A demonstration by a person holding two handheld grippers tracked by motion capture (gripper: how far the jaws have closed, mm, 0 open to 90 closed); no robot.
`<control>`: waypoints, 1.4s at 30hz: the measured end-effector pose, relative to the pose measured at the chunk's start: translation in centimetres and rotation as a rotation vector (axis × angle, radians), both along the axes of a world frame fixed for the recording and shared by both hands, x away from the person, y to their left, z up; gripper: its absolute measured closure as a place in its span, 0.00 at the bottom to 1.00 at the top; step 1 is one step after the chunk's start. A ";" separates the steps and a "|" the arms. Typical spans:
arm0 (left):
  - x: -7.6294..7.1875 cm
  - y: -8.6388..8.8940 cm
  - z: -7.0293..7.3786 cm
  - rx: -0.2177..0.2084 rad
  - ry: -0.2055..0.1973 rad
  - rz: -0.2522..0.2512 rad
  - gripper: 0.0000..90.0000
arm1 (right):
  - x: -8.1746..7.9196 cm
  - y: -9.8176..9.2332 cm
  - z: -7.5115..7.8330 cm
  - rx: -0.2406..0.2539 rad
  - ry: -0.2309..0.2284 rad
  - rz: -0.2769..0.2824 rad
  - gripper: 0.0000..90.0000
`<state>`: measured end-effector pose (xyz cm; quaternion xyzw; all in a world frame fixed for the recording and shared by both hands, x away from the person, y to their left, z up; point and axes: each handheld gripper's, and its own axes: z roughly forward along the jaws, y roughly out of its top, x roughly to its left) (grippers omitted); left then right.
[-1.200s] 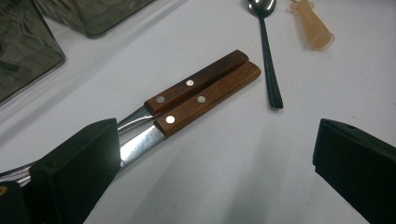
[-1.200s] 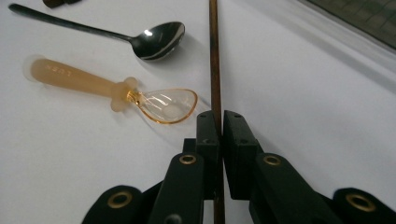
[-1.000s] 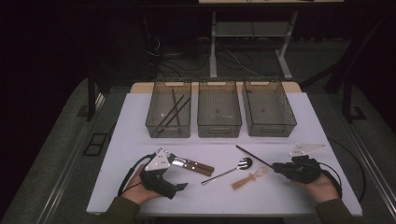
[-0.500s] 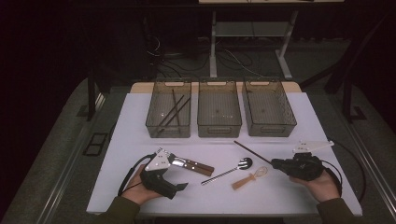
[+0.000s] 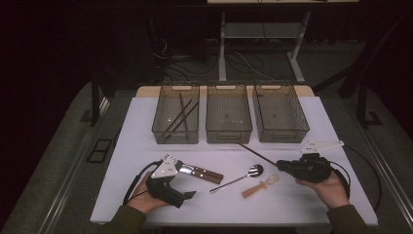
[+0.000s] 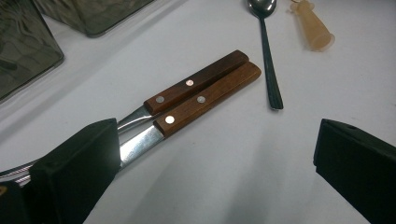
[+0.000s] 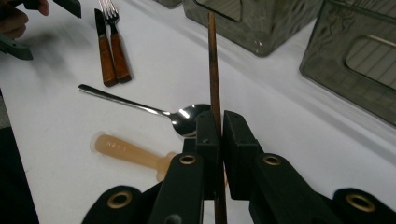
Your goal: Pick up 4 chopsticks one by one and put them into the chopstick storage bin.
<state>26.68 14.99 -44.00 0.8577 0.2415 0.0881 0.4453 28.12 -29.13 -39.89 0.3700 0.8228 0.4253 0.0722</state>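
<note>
The left gripper [image 5: 187, 194] is held wide open on the table, just beside the wooden-handled knife and fork [image 6: 201, 95], and nothing is gripped by it. The chopstick [image 7: 214, 70] is clamped in the closed right gripper [image 5: 281, 166]. Its long axis is pointed up-left towards the left bin [image 5: 158, 130], where two chopsticks are already laid.

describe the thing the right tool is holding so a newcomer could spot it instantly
Start at the row of three smoky plastic bins at the back of the white table, then look just in front of the middle and right ones. The chopstick slants from there toward the person's right hand, clamped in the right tool. It is a thin, dark brown, plain straight stick, unlike the shiny spoon beside it.
</note>
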 end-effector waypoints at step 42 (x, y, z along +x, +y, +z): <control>0.3 0.0 -0.1 -0.005 -0.011 -0.002 0.00 | 5.1 8.0 3.1 0.048 -0.057 0.039 0.94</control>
